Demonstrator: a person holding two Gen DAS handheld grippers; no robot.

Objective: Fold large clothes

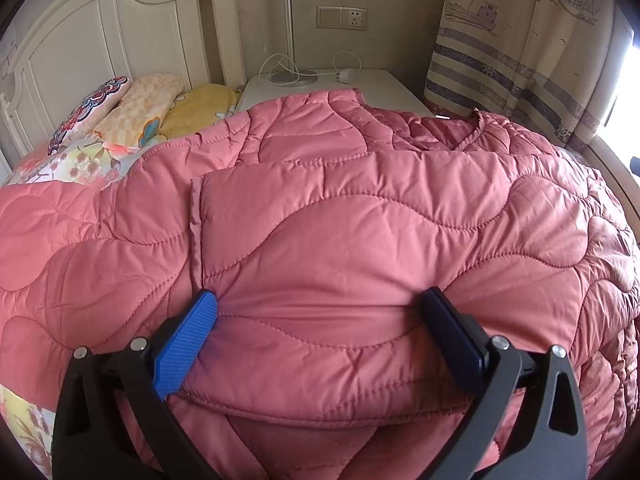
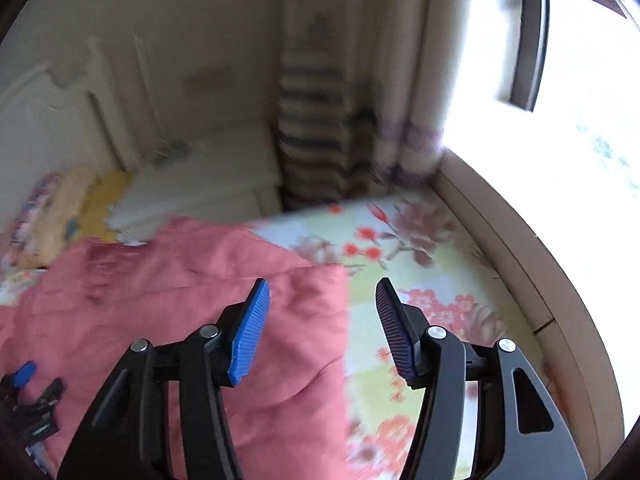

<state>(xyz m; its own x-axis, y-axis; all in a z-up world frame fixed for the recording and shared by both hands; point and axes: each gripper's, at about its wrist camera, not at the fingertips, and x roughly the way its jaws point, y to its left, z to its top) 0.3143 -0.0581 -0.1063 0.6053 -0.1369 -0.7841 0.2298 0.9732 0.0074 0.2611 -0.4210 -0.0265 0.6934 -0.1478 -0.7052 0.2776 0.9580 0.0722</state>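
One pink quilted coat [image 1: 340, 216] on the bed, two grippers at work.
Left gripper [image 1: 320, 312] clamps a wide fold; right gripper [image 2: 322, 300] hangs open above the coat's edge, empty.

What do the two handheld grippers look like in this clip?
Both match: the left gripper and right gripper have matte black linkage arms with triangular cut-outs and silver pivot pins. Each carries two flat, ridged blue finger pads, one looking brighter blue and the other darker navy in shade. No cables, sleeves or printed markings show on them.
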